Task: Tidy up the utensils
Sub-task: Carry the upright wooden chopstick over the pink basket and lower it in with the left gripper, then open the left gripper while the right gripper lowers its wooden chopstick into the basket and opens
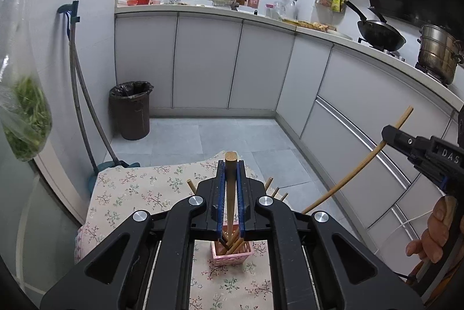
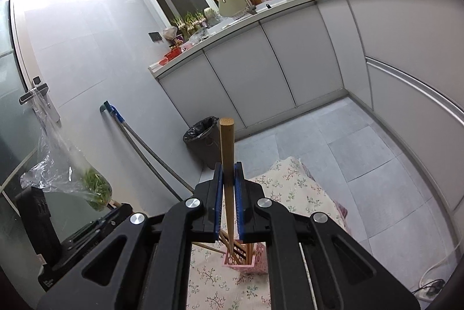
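Left gripper [image 1: 231, 179] pinching chopstick [image 1: 231, 194]; right gripper [image 2: 229, 188] pinching second chopstick [image 2: 227, 165]. Both above pink holder [image 1: 232, 254] on near floral cloth [image 1: 139, 194]. Step: carrying. Next: lower tips into holder.

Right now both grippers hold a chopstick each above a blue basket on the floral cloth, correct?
Not quite: the basket is pink, as both wrist views show. The left gripper and the right gripper are each shut on a chopstick above it, on the floral cloth.

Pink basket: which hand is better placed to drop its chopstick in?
Probably the left gripper: its chopstick lines up over the pink basket; the right gripper holds its own slanted, off to the side.
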A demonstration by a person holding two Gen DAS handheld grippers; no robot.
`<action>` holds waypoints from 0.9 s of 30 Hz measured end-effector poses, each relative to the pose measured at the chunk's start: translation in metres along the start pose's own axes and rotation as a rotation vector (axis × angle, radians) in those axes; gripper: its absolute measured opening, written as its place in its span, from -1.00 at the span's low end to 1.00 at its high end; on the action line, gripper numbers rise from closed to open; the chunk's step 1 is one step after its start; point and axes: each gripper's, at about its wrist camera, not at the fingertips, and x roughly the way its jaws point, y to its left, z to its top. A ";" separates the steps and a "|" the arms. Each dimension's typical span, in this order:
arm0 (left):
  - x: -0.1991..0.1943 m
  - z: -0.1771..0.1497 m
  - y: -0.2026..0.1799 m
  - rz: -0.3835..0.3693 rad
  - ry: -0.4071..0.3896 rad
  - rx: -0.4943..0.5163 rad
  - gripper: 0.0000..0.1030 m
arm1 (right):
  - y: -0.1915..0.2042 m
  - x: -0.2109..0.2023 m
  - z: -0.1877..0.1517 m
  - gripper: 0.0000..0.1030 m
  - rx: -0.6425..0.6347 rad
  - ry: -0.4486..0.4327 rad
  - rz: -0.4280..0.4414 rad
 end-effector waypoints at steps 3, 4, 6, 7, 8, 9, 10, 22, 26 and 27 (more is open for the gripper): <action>0.010 -0.004 0.000 -0.002 0.017 -0.003 -0.87 | -0.006 0.007 -0.002 -0.85 0.005 0.007 -0.001; 0.013 -0.004 0.001 0.001 0.020 -0.001 -0.87 | -0.009 0.009 -0.003 -0.85 0.011 0.009 0.000; 0.017 -0.005 0.001 0.008 0.026 0.000 -0.87 | -0.014 0.013 -0.006 -0.85 0.024 0.014 0.002; 0.018 -0.005 0.003 0.009 0.028 -0.001 -0.87 | -0.016 0.016 -0.007 -0.85 0.030 0.019 0.000; 0.019 -0.005 0.004 0.010 0.030 -0.003 -0.87 | -0.017 0.019 -0.007 -0.85 0.032 0.024 0.000; 0.021 -0.005 0.005 0.010 0.033 -0.005 -0.87 | -0.018 0.022 -0.007 -0.85 0.034 0.033 0.001; 0.022 -0.006 0.006 0.010 0.035 -0.006 -0.87 | -0.018 0.024 -0.008 -0.85 0.033 0.036 0.001; 0.021 -0.010 0.014 0.041 0.002 -0.056 -0.04 | -0.014 0.032 -0.011 -0.85 0.033 0.050 0.012; 0.012 -0.011 0.019 0.076 -0.021 -0.078 0.14 | -0.009 0.042 -0.017 -0.85 0.030 0.069 0.008; 0.010 -0.012 0.021 0.077 -0.021 -0.081 0.15 | -0.008 0.045 -0.018 -0.85 0.029 0.072 0.004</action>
